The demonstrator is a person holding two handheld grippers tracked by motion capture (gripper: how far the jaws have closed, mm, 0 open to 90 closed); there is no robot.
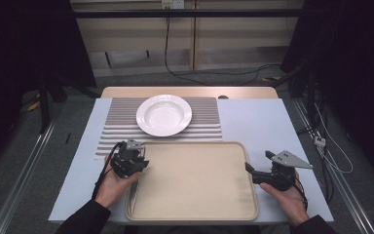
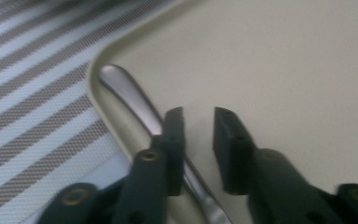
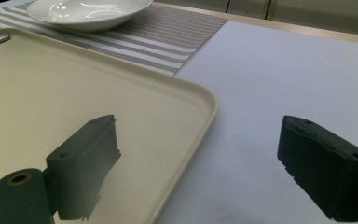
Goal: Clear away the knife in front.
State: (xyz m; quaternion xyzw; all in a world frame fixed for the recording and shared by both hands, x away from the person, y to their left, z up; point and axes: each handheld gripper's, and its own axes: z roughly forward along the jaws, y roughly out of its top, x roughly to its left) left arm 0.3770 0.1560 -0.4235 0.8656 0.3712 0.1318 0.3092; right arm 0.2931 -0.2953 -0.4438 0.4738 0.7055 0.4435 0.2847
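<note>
A beige tray [image 1: 195, 180] lies at the table's near middle. A metal utensil [image 1: 132, 195] rests along its left inner edge, its rounded handle end [image 2: 130, 93] near the tray's far left corner. My left gripper [image 1: 137, 165] hovers over that corner. In the left gripper view its jaws [image 2: 199, 123] stand a little apart with nothing between the pads, and the utensil passes under the left one. My right gripper [image 1: 258, 162] is open wide at the tray's right rim [image 3: 200, 93], one jaw over the tray, the other over the table [image 3: 198, 128].
A white deep plate [image 1: 164, 115] sits on a striped placemat [image 1: 204, 122] beyond the tray; the same plate [image 3: 88, 11] is at the top left of the right gripper view. White table cover [image 1: 258, 122] spreads to the right. Cables run on the floor behind.
</note>
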